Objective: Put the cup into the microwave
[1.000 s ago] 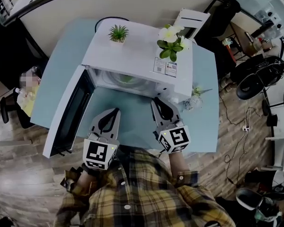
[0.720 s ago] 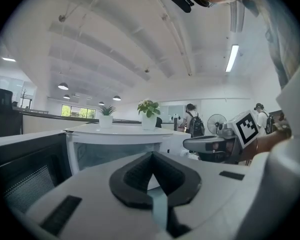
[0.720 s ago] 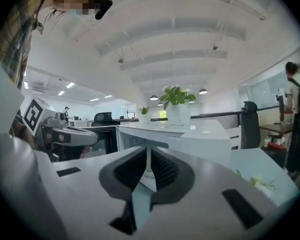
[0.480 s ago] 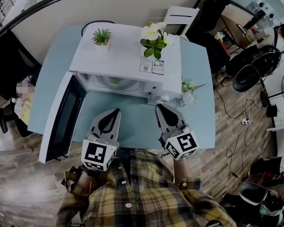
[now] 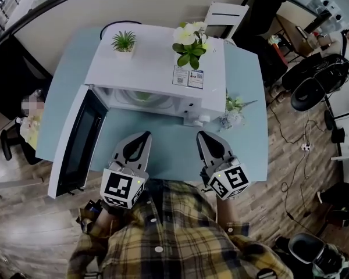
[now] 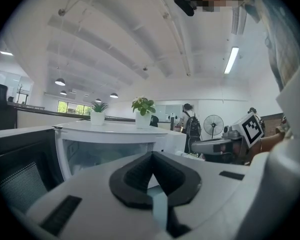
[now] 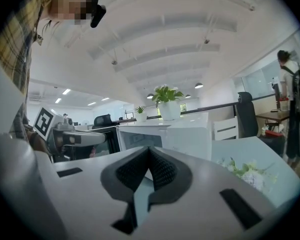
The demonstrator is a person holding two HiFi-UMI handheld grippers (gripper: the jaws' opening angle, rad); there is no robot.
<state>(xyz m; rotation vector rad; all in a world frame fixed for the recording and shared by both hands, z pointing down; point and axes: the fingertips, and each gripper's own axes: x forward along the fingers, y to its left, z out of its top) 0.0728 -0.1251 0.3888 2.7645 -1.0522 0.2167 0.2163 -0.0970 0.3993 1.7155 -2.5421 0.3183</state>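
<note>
The white microwave (image 5: 157, 63) stands on the pale blue table (image 5: 250, 97) with its door (image 5: 75, 141) swung wide open to the left. Inside, on the glass turntable, sits a small pale green thing (image 5: 142, 96) that looks like the cup; it is mostly hidden under the microwave's top. My left gripper (image 5: 144, 135) hovers in front of the opening, shut and empty. My right gripper (image 5: 202, 135) is level with it to the right, also shut with nothing between its jaws. In the left gripper view the cavity (image 6: 100, 154) lies just ahead.
Two potted plants (image 5: 124, 40) (image 5: 189, 42) stand on the microwave's top. A small vase of flowers (image 5: 232, 112) sits on the table at the microwave's right front corner. A white chair (image 5: 221, 16) stands behind the table, with office chairs (image 5: 314, 92) to the right.
Both grippers have drawn back a little from the microwave towards the table's front edge, and the right one has shifted rightwards. The door stays open.
</note>
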